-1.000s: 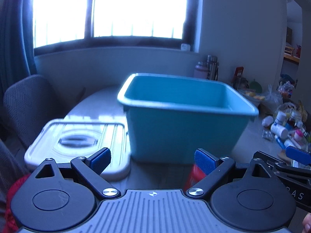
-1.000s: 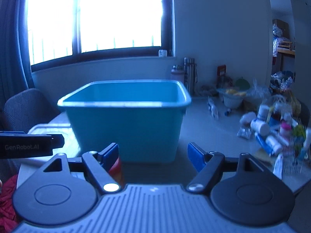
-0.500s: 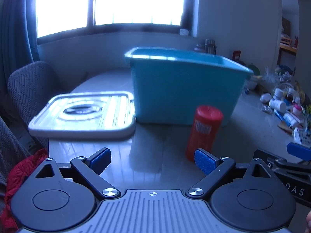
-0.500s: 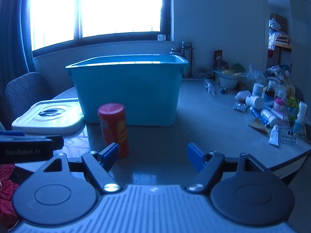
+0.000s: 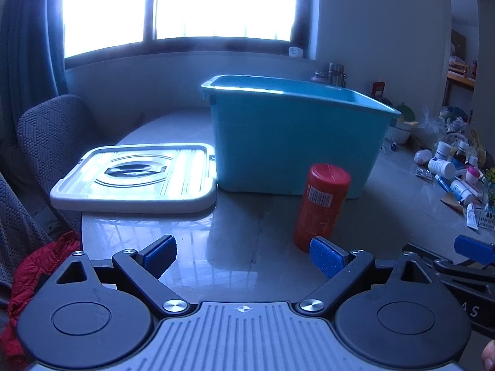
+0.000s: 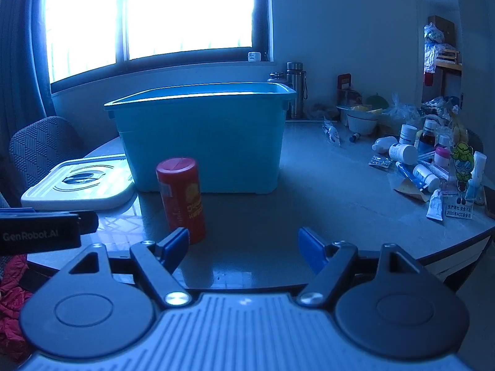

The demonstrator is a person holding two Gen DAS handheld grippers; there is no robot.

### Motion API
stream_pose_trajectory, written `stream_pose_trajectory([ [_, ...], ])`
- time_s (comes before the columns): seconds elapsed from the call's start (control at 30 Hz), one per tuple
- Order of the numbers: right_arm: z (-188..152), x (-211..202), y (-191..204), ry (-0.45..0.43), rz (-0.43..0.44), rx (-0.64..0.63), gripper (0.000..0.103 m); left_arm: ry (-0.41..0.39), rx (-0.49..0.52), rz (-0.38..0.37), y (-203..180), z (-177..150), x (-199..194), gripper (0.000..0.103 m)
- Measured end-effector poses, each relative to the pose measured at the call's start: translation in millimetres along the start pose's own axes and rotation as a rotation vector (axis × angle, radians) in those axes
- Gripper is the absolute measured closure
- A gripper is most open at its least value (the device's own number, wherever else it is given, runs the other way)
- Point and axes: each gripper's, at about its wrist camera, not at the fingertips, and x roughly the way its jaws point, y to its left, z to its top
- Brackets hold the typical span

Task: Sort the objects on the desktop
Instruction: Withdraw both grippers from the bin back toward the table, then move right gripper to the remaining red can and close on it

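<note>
Both pairs of fingers stand wide apart and hold nothing. The left gripper (image 5: pixel 243 256) hangs low over the near edge of the counter (image 5: pixel 256 216); the red canister (image 5: pixel 321 205) stands just ahead of its right-hand fingertip (image 5: pixel 324 259), off to the right of the gap and not between the fingers. From the right gripper (image 6: pixel 243 247) the same red canister (image 6: pixel 181 198) rises just beyond the left-hand fingertip (image 6: pixel 174 245), again outside the gap, this time to the left. So it sits between the two grippers, close to each and touched by neither.

The canister stands upright on its base, its long axis vertical, red cap on top, so a level side grasp across the body looks like the natural approach. Neither gripper seems clearly nearer; either would have to shift sideways to centre it.

Just behind it stands the open teal bin (image 5: pixel 294 136), the likely place for sorted things, with its white lid (image 5: pixel 136 182) lying flat to the left. Farther right on the counter lies a scatter of pill bottles and tubes (image 6: pixel 417 167), well apart from both grippers.
</note>
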Motion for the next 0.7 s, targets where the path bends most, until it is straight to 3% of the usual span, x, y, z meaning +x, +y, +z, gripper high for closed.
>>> stream_pose_trajectory([
  [0.7, 9, 44, 34, 0.032, 0.050, -0.008, 0.025, 0.023, 0.003, 0.043, 28, 13, 39, 0.008],
])
